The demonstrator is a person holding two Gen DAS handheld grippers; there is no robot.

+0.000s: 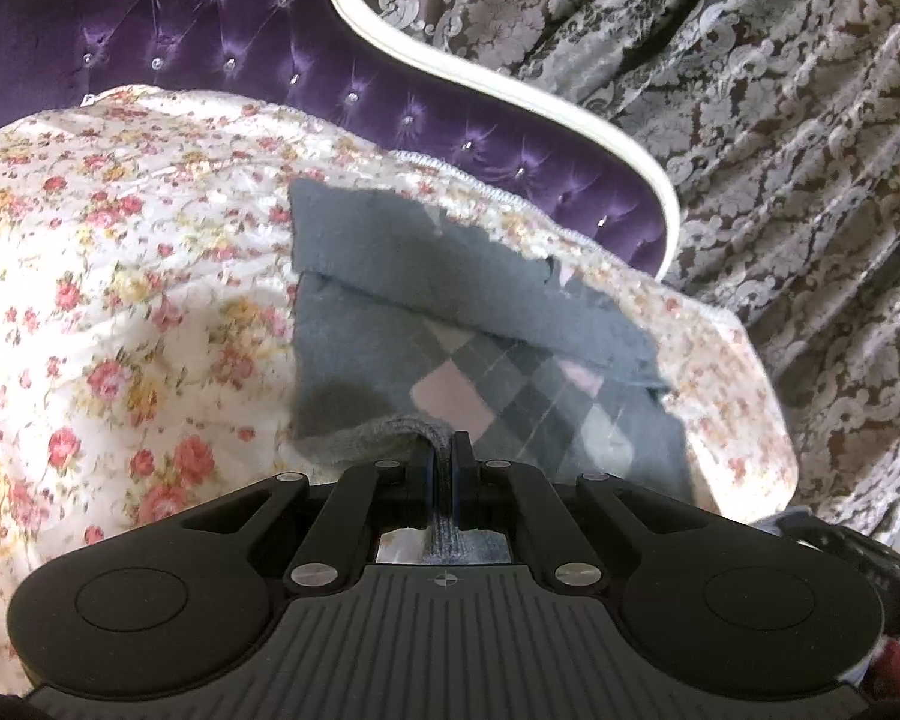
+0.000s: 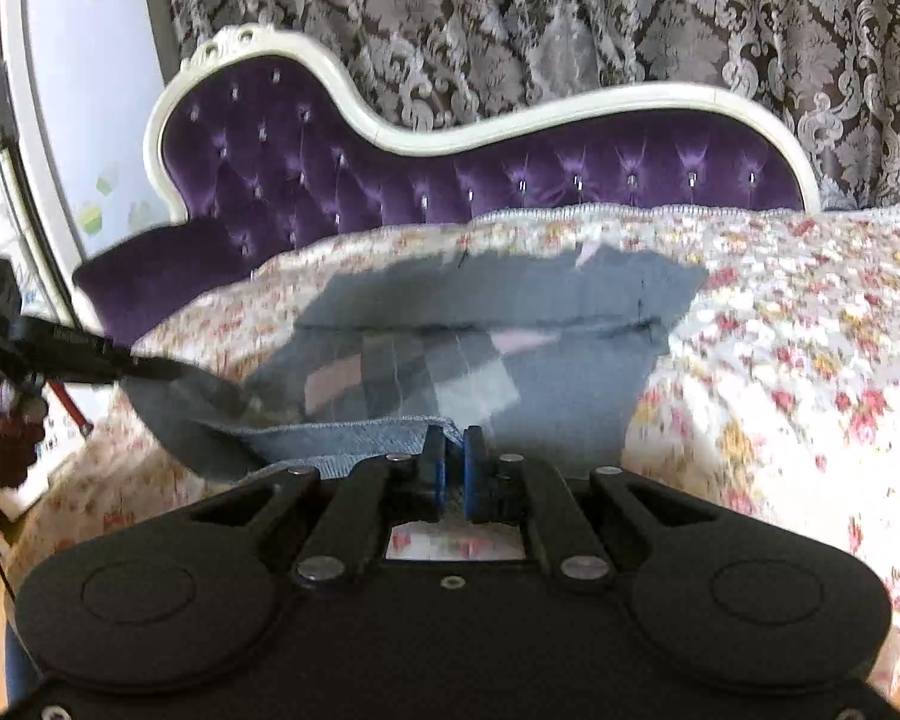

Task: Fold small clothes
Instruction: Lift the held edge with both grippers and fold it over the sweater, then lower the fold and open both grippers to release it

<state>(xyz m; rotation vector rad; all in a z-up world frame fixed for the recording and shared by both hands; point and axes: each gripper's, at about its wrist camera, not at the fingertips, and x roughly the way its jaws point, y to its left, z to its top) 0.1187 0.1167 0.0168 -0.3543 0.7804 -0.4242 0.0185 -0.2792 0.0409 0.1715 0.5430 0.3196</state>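
The grey argyle garment (image 1: 450, 324) lies partly folded on the floral cover (image 1: 120, 276) near the sofa's purple back edge (image 1: 222, 42), its near ribbed hem pinched by the left claw (image 1: 444, 468) and by the right claw (image 2: 455, 462).

left gripper (image 1: 444, 468): black ribbed body, silver screws, crosshair mark | right gripper (image 2: 455, 462): black, blue pads (image 2: 473, 468), round bosses lower corners
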